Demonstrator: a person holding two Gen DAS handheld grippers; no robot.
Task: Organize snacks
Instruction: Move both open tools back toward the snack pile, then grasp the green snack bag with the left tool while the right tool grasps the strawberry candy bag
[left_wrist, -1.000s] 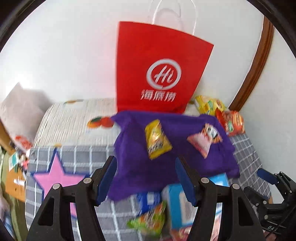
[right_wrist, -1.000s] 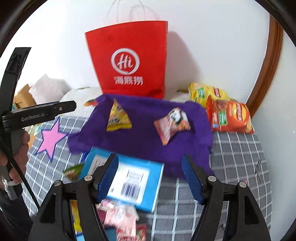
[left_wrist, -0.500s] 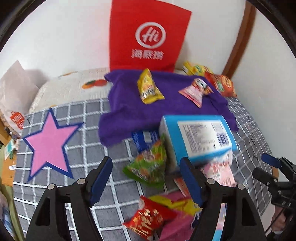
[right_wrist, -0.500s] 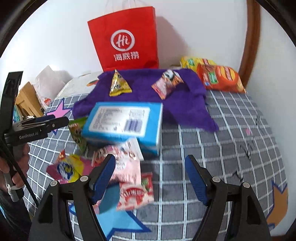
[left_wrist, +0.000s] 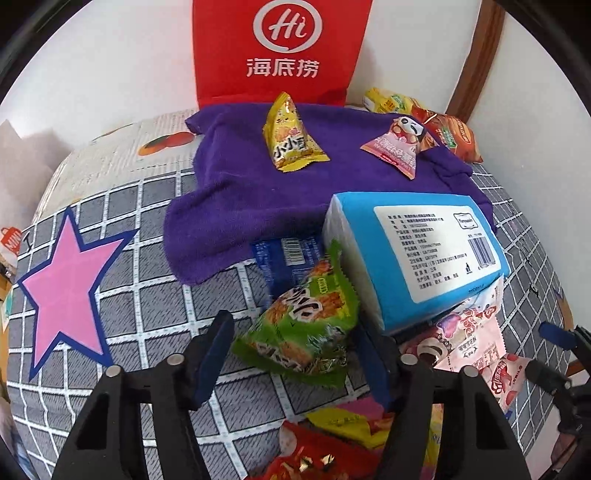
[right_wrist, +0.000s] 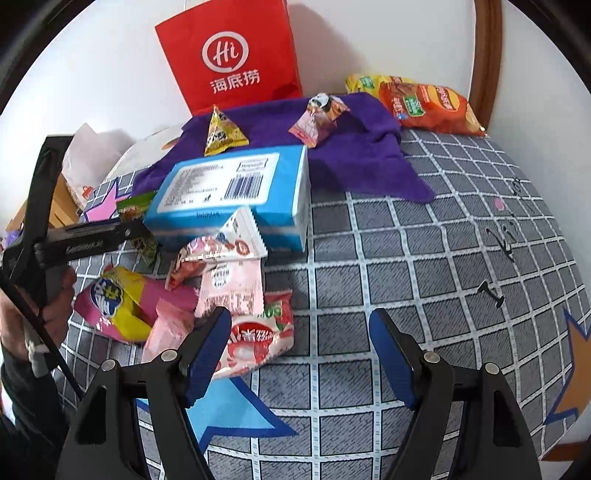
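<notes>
Since a second ago both grippers have dropped toward the snack pile: left gripper (left_wrist: 295, 354), fingers spread, now straddles the green packet (left_wrist: 306, 328), while right gripper (right_wrist: 299, 354), likewise spread and empty, hangs beside the pink packet (right_wrist: 255, 339) at 9 o'clock. Best pinch the green packet mid-body, clear of the blue box (left_wrist: 413, 251) at 1 o'clock. Only the right view shows bare checked cloth (right_wrist: 424, 266); the purple towel (left_wrist: 251, 199) and red bag (left_wrist: 280, 51) lie at 12 o'clock.

The blue tissue pack (left_wrist: 413, 254) covers part of the pink snack packets (left_wrist: 469, 332) and the dark blue packet (left_wrist: 286, 254). The red bag (left_wrist: 277, 51) is cut off by the left wrist view's top edge. The yellow chip bag (right_wrist: 364, 83) lies half behind the orange one (right_wrist: 432, 107).
</notes>
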